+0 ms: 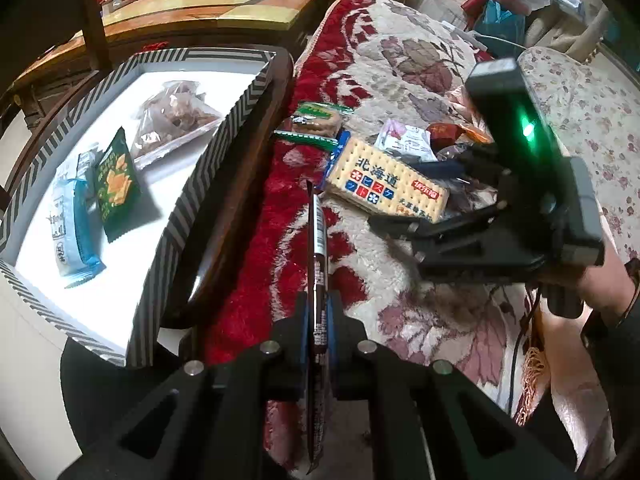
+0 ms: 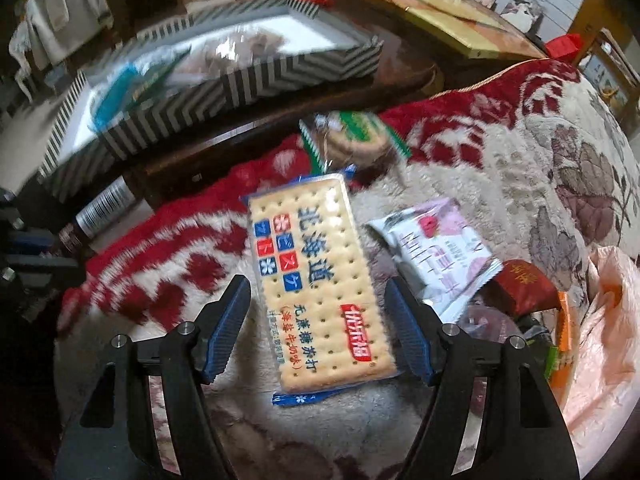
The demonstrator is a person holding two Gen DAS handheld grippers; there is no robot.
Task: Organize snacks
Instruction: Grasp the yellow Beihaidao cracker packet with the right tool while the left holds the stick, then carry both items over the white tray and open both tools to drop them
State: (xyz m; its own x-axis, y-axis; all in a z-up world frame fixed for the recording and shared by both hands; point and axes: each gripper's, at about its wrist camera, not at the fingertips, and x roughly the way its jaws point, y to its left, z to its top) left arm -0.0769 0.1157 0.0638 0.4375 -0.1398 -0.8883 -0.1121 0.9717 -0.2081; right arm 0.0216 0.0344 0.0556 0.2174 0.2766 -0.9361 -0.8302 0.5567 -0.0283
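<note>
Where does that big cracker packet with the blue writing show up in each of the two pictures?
Left wrist view: the cracker packet lies right of centre on the blanket, just ahead of the right gripper.
Right wrist view: the cracker packet fills the centre, between the open blue pads.
Shared landmark: the striped box, up and to the left of the packet in both.

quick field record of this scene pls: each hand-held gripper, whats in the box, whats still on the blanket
left hand-held gripper: shut on a thin dark snack packet, held edge-on
right hand-held gripper: open, astride the soda cracker pack, pads not touching it
striped box: holds a green packet, a light blue packet, a clear bag of brown snacks
blanket: cracker pack, green-wrapped biscuits, a white and pink packet
</note>
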